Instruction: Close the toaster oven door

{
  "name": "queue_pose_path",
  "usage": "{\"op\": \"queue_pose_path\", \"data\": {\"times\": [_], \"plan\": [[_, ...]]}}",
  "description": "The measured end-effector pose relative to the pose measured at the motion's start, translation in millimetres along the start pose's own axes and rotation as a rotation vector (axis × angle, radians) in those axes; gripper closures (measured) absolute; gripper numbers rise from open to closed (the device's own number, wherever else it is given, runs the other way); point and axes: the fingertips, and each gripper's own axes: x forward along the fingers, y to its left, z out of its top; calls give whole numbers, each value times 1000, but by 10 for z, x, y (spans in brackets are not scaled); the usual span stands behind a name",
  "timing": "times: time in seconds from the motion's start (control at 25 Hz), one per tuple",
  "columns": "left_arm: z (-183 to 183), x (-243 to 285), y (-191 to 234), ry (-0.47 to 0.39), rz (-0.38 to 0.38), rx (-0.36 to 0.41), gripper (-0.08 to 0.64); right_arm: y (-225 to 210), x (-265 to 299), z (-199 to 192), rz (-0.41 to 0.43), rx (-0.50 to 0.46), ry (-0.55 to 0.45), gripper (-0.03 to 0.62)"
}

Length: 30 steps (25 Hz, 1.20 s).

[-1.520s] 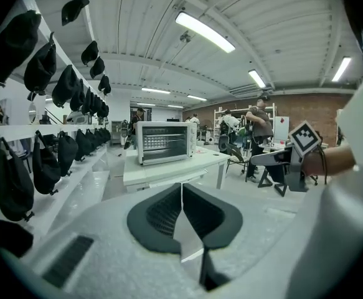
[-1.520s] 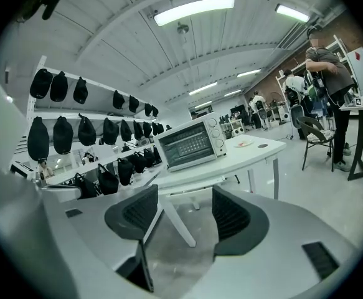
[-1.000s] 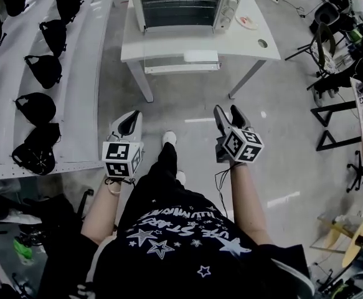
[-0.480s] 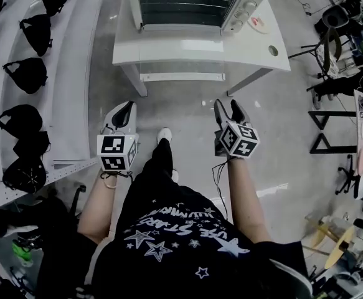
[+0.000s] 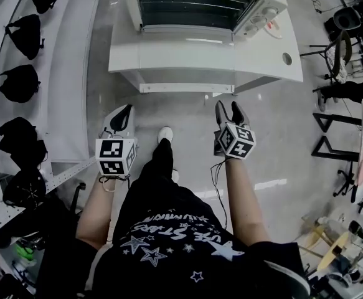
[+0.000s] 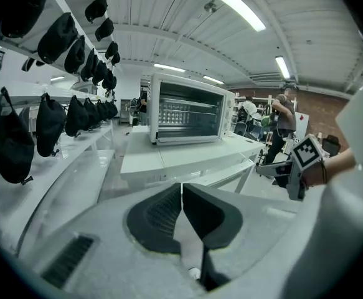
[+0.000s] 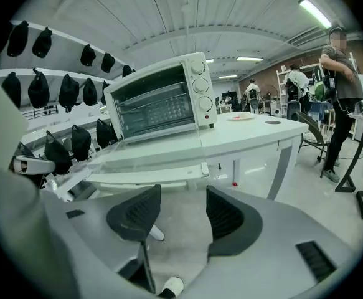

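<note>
The white toaster oven (image 5: 193, 4) stands on a white table (image 5: 265, 67) ahead of me. Its glass door (image 5: 187, 53) lies folded down flat, with the handle bar (image 5: 186, 88) over the table's front edge. My left gripper (image 5: 122, 113) is shut and empty, held over the floor short of the table. My right gripper (image 5: 230, 109) is open with nothing between its pads, its jaws closing slightly, also short of the table. The right gripper view shows the oven (image 7: 162, 101) and the door handle (image 7: 149, 178) beyond the right gripper (image 7: 181, 213). In the left gripper view the left gripper (image 6: 181, 195) points at the oven (image 6: 187, 114).
White shelves with several black caps (image 5: 19, 80) run along the left. A small plate (image 5: 273, 30) lies on the table beside the oven. Black stands and chairs (image 5: 349, 92) crowd the right. People stand far off (image 7: 340, 92). My shoe (image 5: 164, 134) is on the grey floor.
The table and oven have come nearer and larger in the head view. Both grippers keep their spacing; the right jaws have narrowed slightly.
</note>
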Motion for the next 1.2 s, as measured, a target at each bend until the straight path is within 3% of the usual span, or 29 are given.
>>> {"op": "queue_pose_path", "data": {"times": [0.28,0.92,1.2], "plan": [[-104,205,101,39,1,-12,537,-67,303,-87,-30,-20,12,396],[-202,429,222,73,21,-30,537,-55,569,41,-8,-100,-108,404],[-202,446,277,74,35,-31,537,7,577,62,-16,-108,-132,451]]}}
